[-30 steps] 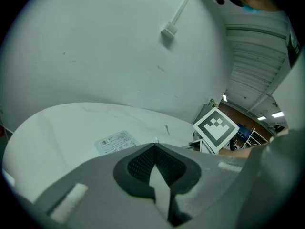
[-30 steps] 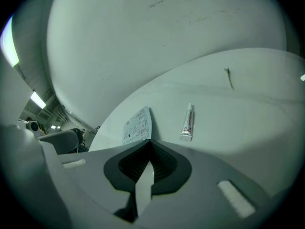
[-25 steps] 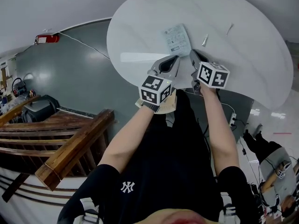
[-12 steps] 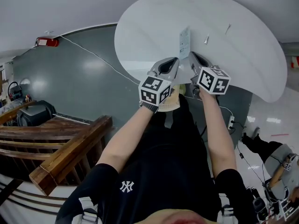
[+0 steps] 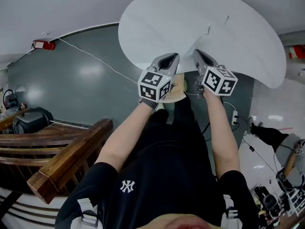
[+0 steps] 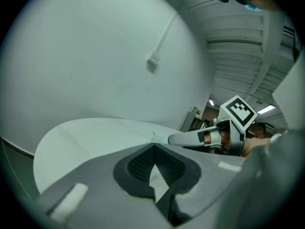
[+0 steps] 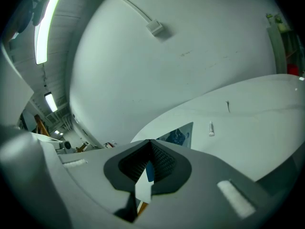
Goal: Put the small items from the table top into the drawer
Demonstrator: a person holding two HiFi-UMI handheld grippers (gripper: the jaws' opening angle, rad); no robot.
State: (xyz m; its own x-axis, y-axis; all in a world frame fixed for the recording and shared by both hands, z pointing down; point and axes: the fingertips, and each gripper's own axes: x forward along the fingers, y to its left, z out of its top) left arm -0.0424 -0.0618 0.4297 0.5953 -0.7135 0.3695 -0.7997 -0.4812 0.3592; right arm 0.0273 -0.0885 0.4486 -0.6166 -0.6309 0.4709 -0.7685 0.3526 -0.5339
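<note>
Your right gripper has its jaws pinched nearly shut on the thin packet, with blue print showing past the tips. The packet is held up off the white surface, by its near edge. Your left gripper is just beside the right one, jaws together. There's a pale bit at their tip, and I can't tell if it's gripped. A little tube and a thin stick lie farther out on the surface, apart from each other.
</note>
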